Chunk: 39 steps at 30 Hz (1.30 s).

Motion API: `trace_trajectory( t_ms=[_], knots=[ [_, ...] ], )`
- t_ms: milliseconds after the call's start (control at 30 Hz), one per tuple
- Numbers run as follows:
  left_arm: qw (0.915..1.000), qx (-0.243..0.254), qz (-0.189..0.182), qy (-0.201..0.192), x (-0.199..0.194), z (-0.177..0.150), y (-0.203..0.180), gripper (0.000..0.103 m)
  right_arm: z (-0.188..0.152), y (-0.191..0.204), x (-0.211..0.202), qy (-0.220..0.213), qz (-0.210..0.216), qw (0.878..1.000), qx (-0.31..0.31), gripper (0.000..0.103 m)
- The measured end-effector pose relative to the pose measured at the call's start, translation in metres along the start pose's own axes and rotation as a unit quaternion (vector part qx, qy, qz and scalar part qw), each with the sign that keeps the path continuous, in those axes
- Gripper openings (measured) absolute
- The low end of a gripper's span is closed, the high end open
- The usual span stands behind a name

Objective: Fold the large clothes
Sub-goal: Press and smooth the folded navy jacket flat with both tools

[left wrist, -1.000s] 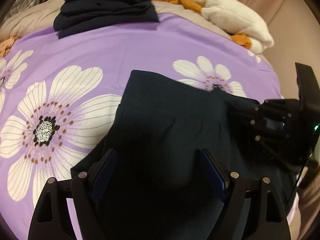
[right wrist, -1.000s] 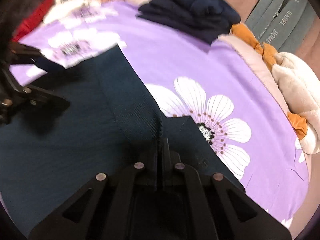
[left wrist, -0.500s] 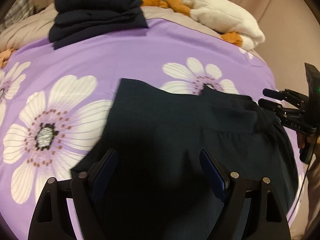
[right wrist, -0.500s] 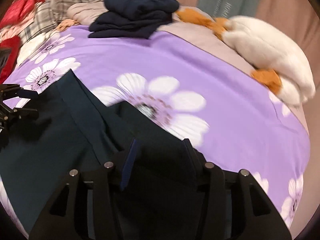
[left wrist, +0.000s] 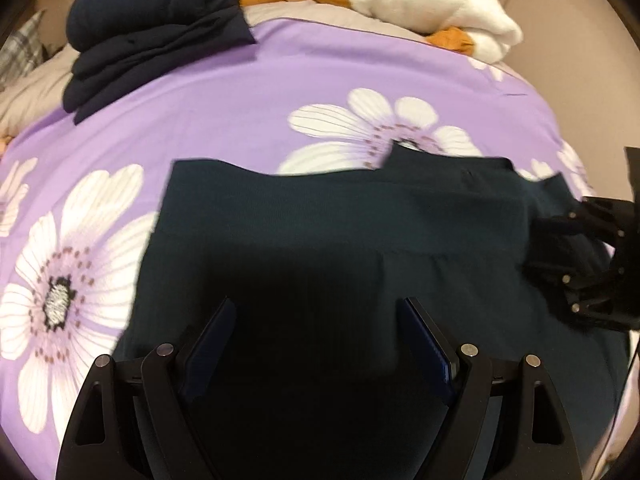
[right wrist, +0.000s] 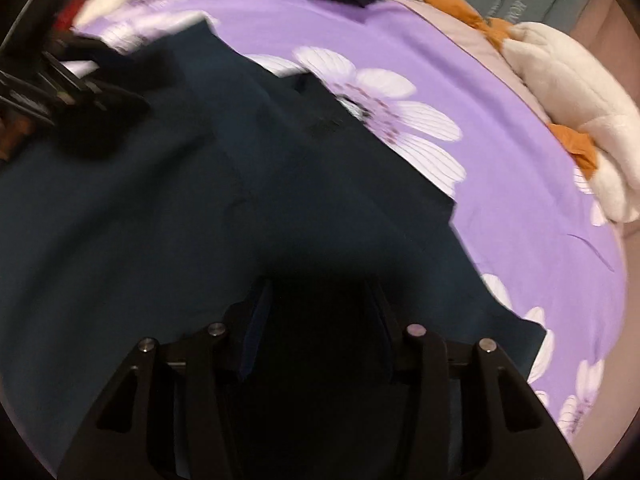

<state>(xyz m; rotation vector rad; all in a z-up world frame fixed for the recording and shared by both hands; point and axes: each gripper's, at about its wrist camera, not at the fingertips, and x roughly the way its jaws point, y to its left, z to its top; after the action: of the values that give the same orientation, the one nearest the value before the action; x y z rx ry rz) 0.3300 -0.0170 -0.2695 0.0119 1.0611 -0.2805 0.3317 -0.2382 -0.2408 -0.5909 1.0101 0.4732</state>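
A large dark teal garment lies spread on the purple flowered bedsheet, with a folded band along its far edge. It also fills the right wrist view. My left gripper is open and empty, just above the garment's near part. My right gripper is open and empty over the garment's right side. It shows at the right edge of the left wrist view. The left gripper shows at the upper left of the right wrist view.
A stack of folded dark navy clothes sits at the back of the bed. A white plush toy with orange parts lies at the back right; it also shows in the right wrist view. The bed edge runs along the right.
My right gripper was shut on a fold of the garment, then opened and let it go. It has drawn back to the garment's right side. The left gripper stayed open.
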Motion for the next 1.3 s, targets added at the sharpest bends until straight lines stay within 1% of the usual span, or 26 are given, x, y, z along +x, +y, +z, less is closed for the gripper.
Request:
trace_trajectory(
  t_ms=[33,67,100,133,167,233,267,333,367,467,567,633,700,767,833,867,900,967,1033,1100,1200,1267,1300],
  knots=[
    [1.0000,0.000,0.009,-0.003,0.002,0.003,0.001,0.083,0.001,-0.002,0.002,-0.009,-0.010,1.000,0.005,0.048],
    [0.9998,-0.003,0.021,-0.006,0.004,0.006,0.004,0.083,0.003,-0.008,0.003,-0.025,-0.032,0.999,0.018,0.049],
    [0.9996,-0.007,0.026,-0.008,0.006,0.008,0.005,0.083,0.005,-0.013,0.004,-0.032,-0.055,0.998,0.027,0.048],
    [0.9994,-0.012,0.030,-0.011,0.007,0.012,0.008,0.083,0.008,-0.022,0.008,-0.033,-0.108,0.993,0.043,0.046],
    [0.9991,-0.017,0.036,-0.013,0.008,0.014,0.010,0.083,0.010,-0.030,0.011,-0.031,-0.126,0.990,0.060,0.046],
    [0.9985,-0.029,0.044,-0.018,0.009,0.020,0.015,0.083,0.010,-0.044,0.011,-0.033,-0.109,0.988,0.100,0.045],
    [0.9981,-0.035,0.046,-0.019,0.008,0.021,0.018,0.083,0.010,-0.048,0.007,-0.039,-0.115,0.986,0.111,0.044],
    [0.9968,-0.052,0.056,-0.025,0.003,0.024,0.026,0.083,0.008,-0.050,0.000,-0.048,-0.139,0.983,0.113,0.044],
    [0.9962,-0.062,0.056,-0.026,-0.001,0.024,0.032,0.083,0.003,-0.055,-0.005,-0.050,-0.148,0.980,0.126,0.045],
    [0.9957,-0.077,0.043,-0.030,-0.016,0.017,0.043,0.083,-0.013,-0.073,-0.024,-0.053,-0.141,0.972,0.179,0.047],
    [0.9971,-0.065,0.029,-0.028,-0.035,0.001,0.046,0.083,-0.032,-0.086,-0.051,-0.078,-0.118,0.961,0.239,0.050],
    [0.9980,-0.052,0.020,-0.029,-0.048,-0.011,0.043,0.083,-0.049,-0.085,-0.067,-0.093,-0.100,0.954,0.267,0.054],
    [0.9988,-0.038,0.005,-0.029,-0.060,-0.025,0.040,0.083,-0.065,-0.075,-0.079,-0.101,-0.083,0.950,0.284,0.056],
    [0.9993,-0.024,-0.011,-0.028,-0.069,-0.038,0.032,0.083,-0.077,-0.056,-0.083,-0.097,-0.060,0.951,0.289,0.056],
    [0.9995,-0.011,-0.020,-0.021,-0.071,-0.048,0.022,0.083,-0.085,-0.037,-0.084,-0.090,-0.042,0.954,0.283,0.056],
    [0.9995,-0.002,-0.027,-0.019,-0.072,-0.054,0.014,0.083,-0.088,-0.020,-0.082,-0.087,-0.031,0.957,0.275,0.056],
    [0.9994,0.006,-0.029,-0.018,-0.072,-0.059,0.009,0.083,-0.090,-0.009,-0.080,-0.086,-0.023,0.959,0.269,0.056],
    [0.9993,0.024,-0.020,-0.019,-0.070,-0.068,-0.002,0.083,-0.095,0.014,-0.078,-0.083,-0.014,0.964,0.254,0.056],
    [0.9993,0.034,-0.008,-0.010,-0.061,-0.077,-0.007,0.083,-0.097,0.032,-0.070,-0.068,-0.040,0.969,0.233,0.055],
    [0.9996,0.028,-0.005,-0.006,-0.055,-0.083,-0.004,0.083,-0.104,0.034,-0.066,-0.055,-0.053,0.970,0.233,0.055],
    [0.9999,0.005,-0.013,-0.005,-0.054,-0.090,0.006,0.083,-0.119,0.020,-0.063,-0.046,-0.054,0.959,0.276,0.056],
    [0.9999,-0.003,-0.016,-0.004,-0.055,-0.093,0.011,0.083,-0.133,0.008,-0.061,-0.035,-0.073,0.950,0.301,0.056],
    [0.9999,-0.004,-0.016,-0.005,-0.057,-0.095,0.011,0.083,-0.140,0.003,-0.060,-0.032,-0.075,0.947,0.311,0.056]
  ],
)
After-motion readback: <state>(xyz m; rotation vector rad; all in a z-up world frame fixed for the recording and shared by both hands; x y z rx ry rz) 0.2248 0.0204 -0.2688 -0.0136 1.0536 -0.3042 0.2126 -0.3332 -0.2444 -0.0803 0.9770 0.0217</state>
